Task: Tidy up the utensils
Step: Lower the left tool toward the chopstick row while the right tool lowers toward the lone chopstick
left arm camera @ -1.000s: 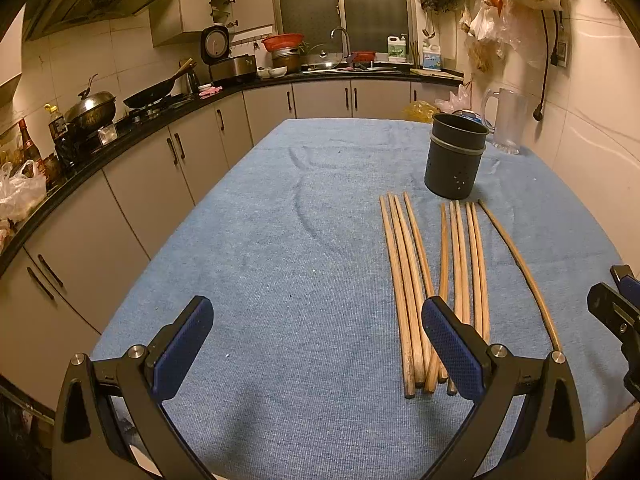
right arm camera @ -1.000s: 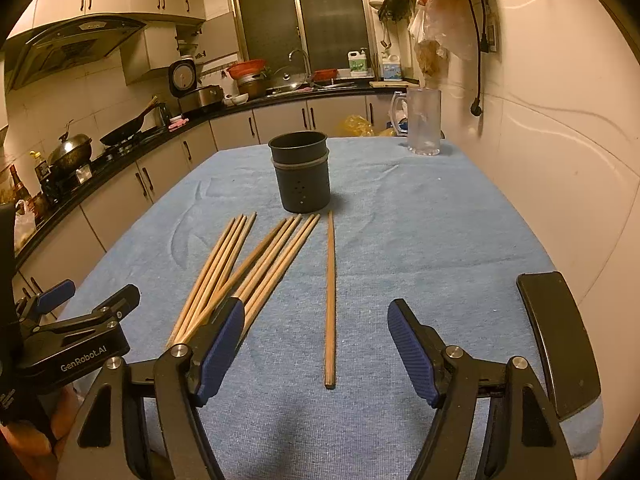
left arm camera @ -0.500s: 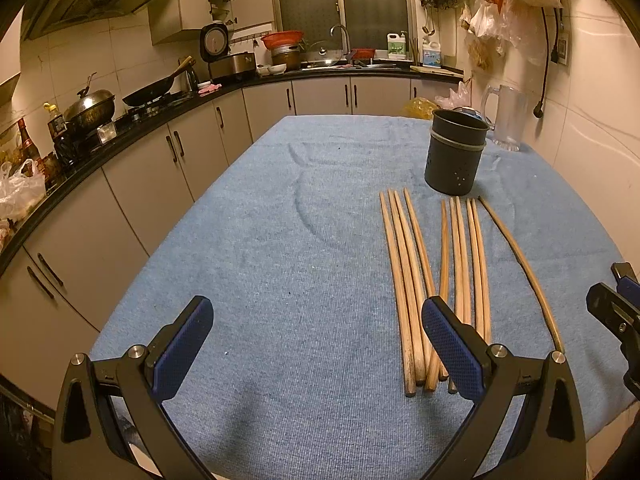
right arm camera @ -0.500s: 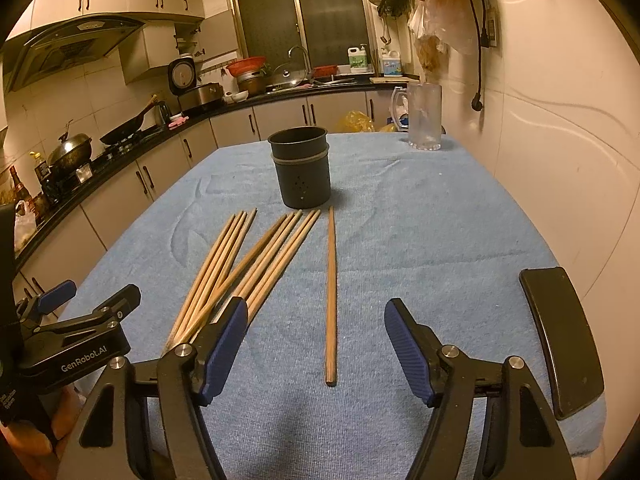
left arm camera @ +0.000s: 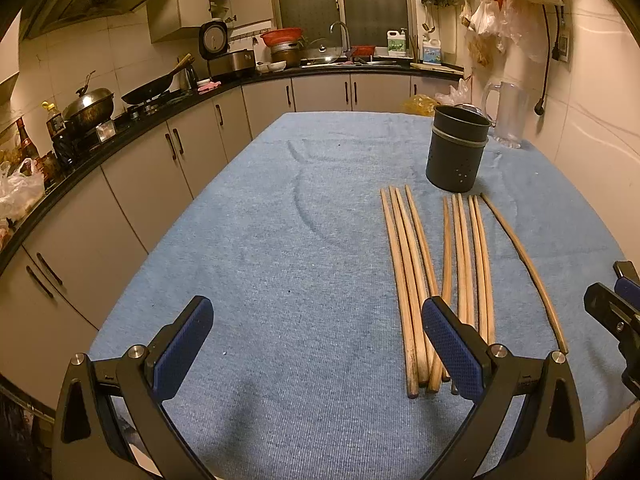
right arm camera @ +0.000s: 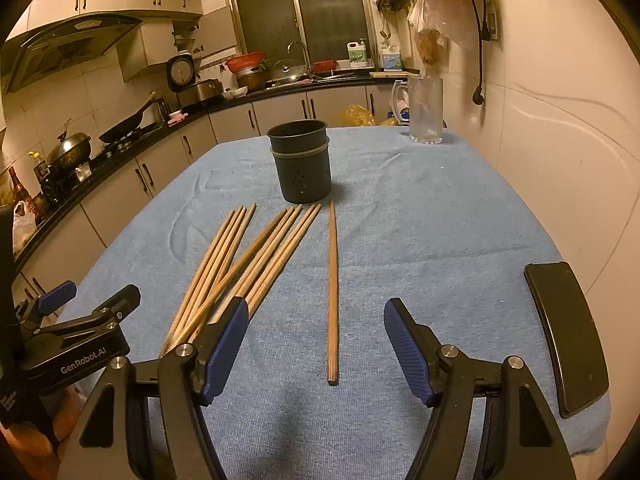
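Note:
Several wooden chopsticks [left arm camera: 424,276] lie side by side on the blue cloth, also in the right wrist view [right arm camera: 248,264]. One single chopstick [right arm camera: 332,280] lies apart to their right; it also shows in the left wrist view [left arm camera: 524,264]. A dark perforated utensil holder [right arm camera: 302,168] stands upright just beyond them, also in the left wrist view [left arm camera: 456,152]. My left gripper [left arm camera: 316,344] is open and empty, near the front edge, left of the bundle. My right gripper [right arm camera: 316,344] is open and empty, with the single chopstick's near end between its fingers.
A clear plastic jug [right arm camera: 424,112] stands at the far right of the table by the wall. A black phone [right arm camera: 566,336] lies at the right front edge. Kitchen counters with pans [left arm camera: 144,96] run along the left.
Both grippers have edged slightly forward toward the chopsticks. Nothing was taken hold of.

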Demonstrator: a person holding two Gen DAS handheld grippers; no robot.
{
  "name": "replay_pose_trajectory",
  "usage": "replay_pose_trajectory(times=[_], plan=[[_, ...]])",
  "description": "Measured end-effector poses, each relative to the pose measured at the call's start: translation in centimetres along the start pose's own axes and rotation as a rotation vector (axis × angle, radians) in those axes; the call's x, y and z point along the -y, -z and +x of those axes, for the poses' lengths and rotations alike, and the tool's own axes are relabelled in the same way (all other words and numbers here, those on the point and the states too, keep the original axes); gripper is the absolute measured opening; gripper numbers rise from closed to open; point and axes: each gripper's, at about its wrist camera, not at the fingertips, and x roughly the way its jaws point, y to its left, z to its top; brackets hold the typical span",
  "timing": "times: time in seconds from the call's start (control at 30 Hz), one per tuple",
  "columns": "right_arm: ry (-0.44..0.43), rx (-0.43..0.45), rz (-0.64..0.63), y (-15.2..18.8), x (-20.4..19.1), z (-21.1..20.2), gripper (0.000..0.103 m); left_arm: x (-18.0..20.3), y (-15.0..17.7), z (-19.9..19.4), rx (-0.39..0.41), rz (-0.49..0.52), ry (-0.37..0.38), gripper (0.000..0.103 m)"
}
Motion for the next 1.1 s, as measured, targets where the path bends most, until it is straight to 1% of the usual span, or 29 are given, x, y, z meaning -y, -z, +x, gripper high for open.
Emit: replay_pose_trajectory(times=[0.33, 0.47, 0.57, 0.63, 0.7, 0.77, 0.8, 0.83, 0.87, 0.9, 0.97, 1.0, 1.03, 1.07, 1.1], plan=[[0.0, -0.013, 0.005, -0.1, 0.2, 0.3, 0.075, -0.1, 0.0, 0.3, -0.008, 0.001, 0.002, 0.103], [-0.004, -0.019, 0.008, -0.2, 0.4, 0.4, 0.075, -0.4, -0.5, 0.5, -0.017, 0.001, 0.018, 0.103], [-0.021, -0.045, 0.029, -1.0, 1.0, 0.7, 0.075, -1.5, -1.4, 1.0, -0.048, -0.015, 0.056, 0.103], [-0.043, -0.087, 0.05, -2.0, 1.8, 1.3, 0.075, -2.2, -2.2, 1.7, -0.094, -0.017, 0.106, 0.103], [-0.047, -0.113, 0.053, -2.8, 2.2, 1.9, 0.075, -3.2, -3.3, 2.7, -0.143, -0.046, 0.155, 0.102], [-0.057, -0.152, 0.049, -4.1, 2.6, 2.8, 0.075, -3.7, -4.3, 3.7, -0.181, -0.052, 0.191, 0.095], [-0.066, -0.167, 0.052, -4.5, 2.7, 3.1, 0.075, -3.9, -4.7, 4.1, -0.192, -0.057, 0.2, 0.086], [-0.084, -0.191, 0.064, -5.1, 3.0, 3.8, 0.075, -4.1, -5.1, 4.5, -0.21, -0.06, 0.21, 0.081], [-0.103, -0.221, 0.077, -5.6, 3.3, 4.6, 0.074, -4.1, -5.5, 5.1, -0.236, -0.062, 0.232, 0.079], [-0.119, -0.249, 0.087, -6.1, 3.4, 5.4, 0.072, -4.1, -5.9, 5.8, -0.27, -0.064, 0.269, 0.076], [-0.144, -0.294, 0.116, -6.9, 3.8, 6.9, 0.062, -4.0, -6.4, 7.1, -0.314, -0.082, 0.317, 0.074], [-0.15, -0.308, 0.124, -7.1, 3.9, 7.5, 0.059, -3.8, -6.9, 8.1, -0.355, -0.092, 0.347, 0.072], [-0.159, -0.332, 0.135, -7.4, 4.0, 8.5, 0.052, -3.5, -7.1, 8.6, -0.374, -0.092, 0.366, 0.064], [-0.165, -0.35, 0.149, -7.6, 4.2, 9.2, 0.049, -3.3, -7.3, 9.3, -0.397, -0.094, 0.381, 0.059], [-0.179, -0.373, 0.169, -7.9, 4.3, 10.1, 0.049, -3.0, -7.7, 9.9, -0.42, -0.102, 0.382, 0.048]])
